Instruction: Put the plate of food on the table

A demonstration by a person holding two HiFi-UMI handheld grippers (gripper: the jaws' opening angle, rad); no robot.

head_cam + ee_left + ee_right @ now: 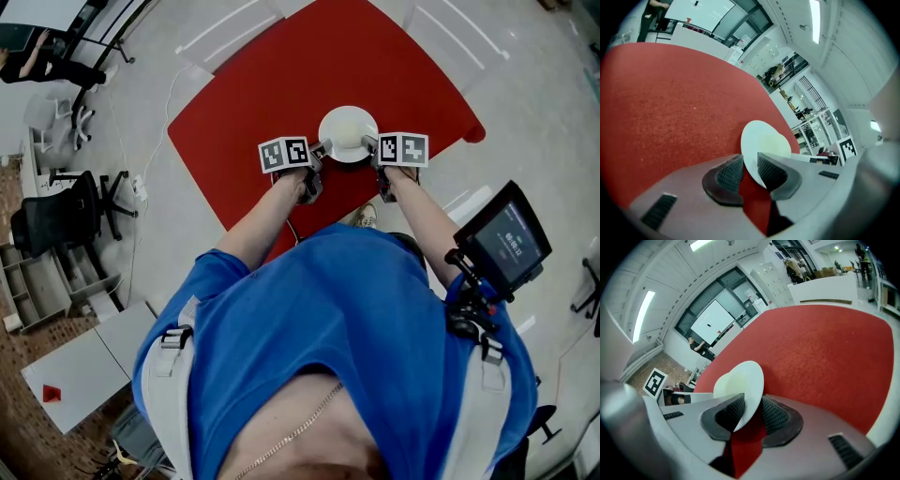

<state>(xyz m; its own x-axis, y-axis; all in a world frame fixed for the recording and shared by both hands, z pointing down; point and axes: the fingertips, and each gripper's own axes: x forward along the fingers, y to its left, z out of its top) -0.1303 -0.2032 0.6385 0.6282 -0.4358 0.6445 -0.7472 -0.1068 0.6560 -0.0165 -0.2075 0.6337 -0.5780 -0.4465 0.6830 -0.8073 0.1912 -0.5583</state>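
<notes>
- Grey floor (534, 66) of a large open workroom lies all round, with an office chair (56, 220) off to one side; neither bears on the job.
- Red surface (281, 84): broad and flat, with nothing else on it. It is the evident destination, and the load sits near its middle, well in from every edge.
- Person (347, 309): stands at the near edge with both arms extended level with each other, one on each side of the load. This two-sided hold would keep the plate flat so that the food does not slide.
- Left hand-held gripper (321, 150): clenched on the plate's left rim. In the left gripper view both pads (730, 174) appear to meet the thin rim at their tips. I judge this side to be steadying the plate.
- Right hand-held gripper (372, 143): at the opposite rim, and I read it as released. In the right gripper view the rim stands between the pads (774, 417) and leans on the inner one, while the outer one looks just clear of it.
- Plate (348, 111): between the two grippers. It appears to be set down on the surface, though actual contact cannot be confirmed. I judge the placing nearly done, with withdrawal of both grippers outstanding. The plate is round, white, thin-edged and shallow, with no visible chips.
- Food (349, 136): a low, pale creamy portion at the plate's centre, well inside the rim. Its kind cannot be told.
</notes>
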